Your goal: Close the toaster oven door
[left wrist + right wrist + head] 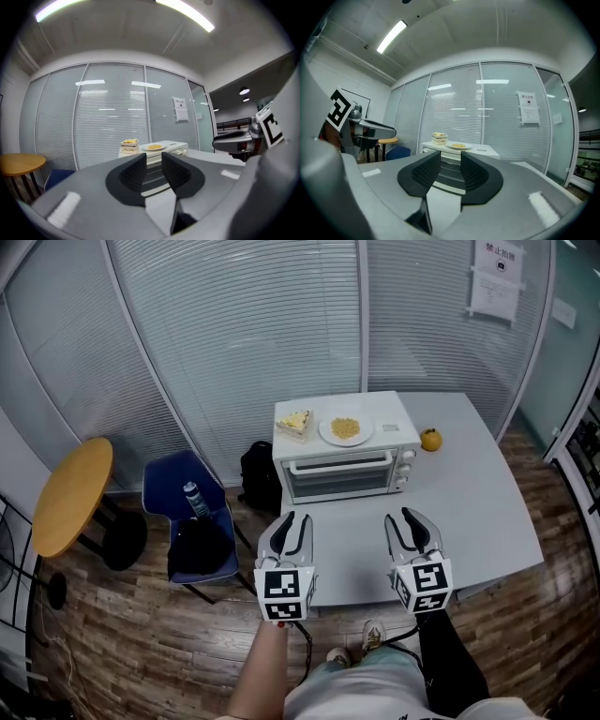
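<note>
Closure is what we are seeing on the white box-shaped toaster oven (345, 460): its glass-fronted door (339, 474) is standing upright and flush with the front in the head view, which is how the task wants it, though we are not judging what put it so. We are holding the left gripper (293, 521) and the right gripper (400, 518) level and side by side over the near edge of the pale grey table (469, 512), each with its black jaws standing apart and gripping nothing; only the distant oven is showing through each gap. The oven is sitting toward the far side of the table, well apart from both grippers and straight ahead of them, carrying a white plate of yellow food (346, 429) and a layered sandwich slice (294, 421) on its roof. We are judging that the door itself is calling for no push, at most a closer look at its top seam.
</note>
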{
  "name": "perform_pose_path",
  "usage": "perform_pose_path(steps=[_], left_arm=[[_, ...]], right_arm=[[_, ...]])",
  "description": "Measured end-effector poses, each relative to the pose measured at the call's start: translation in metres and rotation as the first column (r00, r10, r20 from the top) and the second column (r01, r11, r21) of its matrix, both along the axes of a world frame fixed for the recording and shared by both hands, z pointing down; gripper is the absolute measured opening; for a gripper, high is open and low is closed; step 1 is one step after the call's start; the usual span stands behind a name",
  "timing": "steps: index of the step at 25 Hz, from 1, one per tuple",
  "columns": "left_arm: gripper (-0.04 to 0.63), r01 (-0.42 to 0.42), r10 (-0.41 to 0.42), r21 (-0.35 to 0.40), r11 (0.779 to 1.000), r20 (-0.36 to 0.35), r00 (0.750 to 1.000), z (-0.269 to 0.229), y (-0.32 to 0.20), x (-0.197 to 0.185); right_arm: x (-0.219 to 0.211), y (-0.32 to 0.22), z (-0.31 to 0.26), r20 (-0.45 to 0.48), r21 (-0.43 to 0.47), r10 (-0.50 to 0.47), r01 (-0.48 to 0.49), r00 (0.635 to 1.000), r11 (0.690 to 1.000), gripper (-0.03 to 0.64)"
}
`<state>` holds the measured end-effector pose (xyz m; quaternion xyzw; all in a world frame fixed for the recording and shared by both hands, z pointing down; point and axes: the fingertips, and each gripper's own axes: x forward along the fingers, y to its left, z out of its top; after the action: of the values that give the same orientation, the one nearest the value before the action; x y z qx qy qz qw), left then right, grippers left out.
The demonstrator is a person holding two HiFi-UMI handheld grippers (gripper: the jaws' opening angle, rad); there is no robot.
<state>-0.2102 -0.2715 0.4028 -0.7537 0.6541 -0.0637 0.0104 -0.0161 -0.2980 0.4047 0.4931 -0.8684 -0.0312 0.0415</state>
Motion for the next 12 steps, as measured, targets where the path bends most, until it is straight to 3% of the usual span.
perform_pose_path(steps=[3,5,6,12], left_arm=[[0.147,-0.005,0.005,0.015,1.000,-0.028,1.000,-0.003,0.005,0.001],[0.071,-0.004,0.005,0.028,1.000,-0.030,1.000,-0.006,0.007,0.000],[0.057,-0.005,0.006,0.033,0.999,-0.027,1.000,-0.006,0.009,-0.001],[0.057,0.001,-0.001,0.037,0.999,-0.014,1.000,-0.006,0.015,-0.004]], right_arm=[[-0.001,0.004,0.000,-0.016,-0.002,-0.001,0.001,1.000,1.000,0.116],[-0.002,0.007,-0.003,-0.017,0.006,0.003,-0.003,1.000,1.000,0.015],[-0.003,0.009,-0.005,-0.012,0.007,-0.002,0.002,1.000,1.000,0.002],[-0.004,0.016,-0.009,0.009,0.011,-0.026,0.026,1.000,1.000,0.002]])
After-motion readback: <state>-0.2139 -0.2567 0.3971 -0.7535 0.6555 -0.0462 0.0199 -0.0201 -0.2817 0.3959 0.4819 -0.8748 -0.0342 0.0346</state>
